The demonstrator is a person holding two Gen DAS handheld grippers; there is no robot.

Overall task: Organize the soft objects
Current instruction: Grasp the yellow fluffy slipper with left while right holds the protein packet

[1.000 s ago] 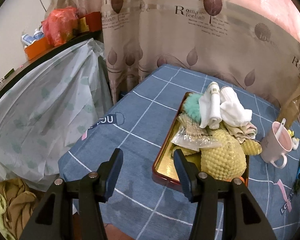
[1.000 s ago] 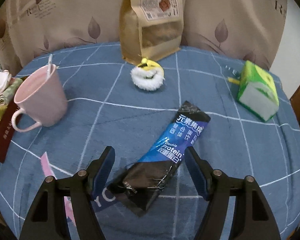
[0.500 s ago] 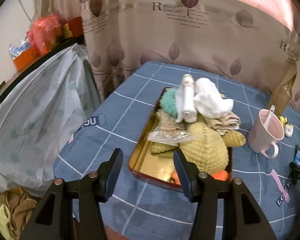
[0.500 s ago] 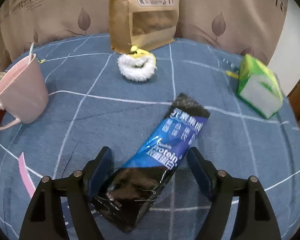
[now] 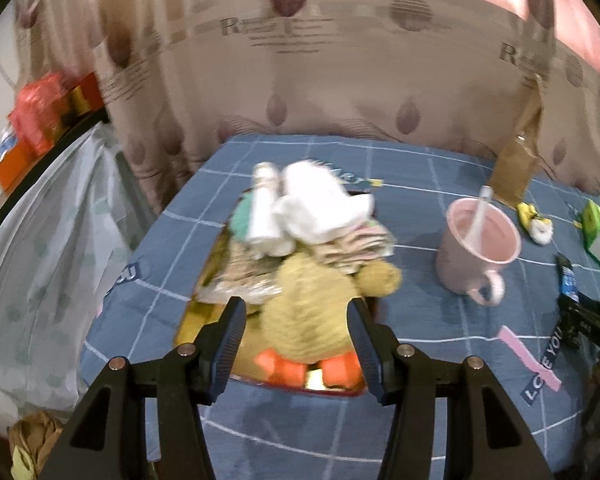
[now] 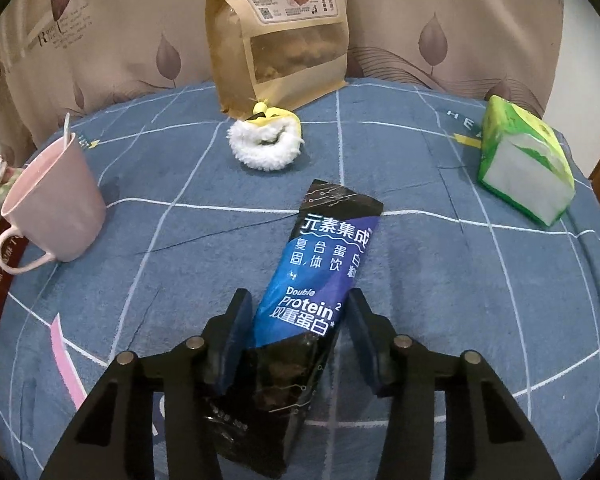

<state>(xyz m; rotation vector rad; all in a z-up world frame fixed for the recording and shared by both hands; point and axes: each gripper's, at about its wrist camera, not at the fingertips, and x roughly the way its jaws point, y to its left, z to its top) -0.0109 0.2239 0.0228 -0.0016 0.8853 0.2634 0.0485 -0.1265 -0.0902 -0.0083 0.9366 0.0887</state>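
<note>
Your left gripper [image 5: 296,322] hangs wide open and empty over the near end of the tray [image 5: 204,280], its jaws framing the yellow plush toy [image 5: 308,316]. That knobbly, orange-footed toy lies in the tray under white cloths [image 5: 312,208]; it should be light and squashy, so take it across the plump body. Your right gripper [image 6: 296,330] is open too, straddling the slick protein sachet [image 6: 320,276] on the table [image 6: 440,280] without pinching it.

Knitted yellow plush [image 5: 308,312]; glossy gold tray [image 5: 198,320]; shiny foil sachet [image 6: 320,264]; matt cloth tablecloth [image 6: 440,280]; kraft-paper bag [image 6: 276,32].
</note>
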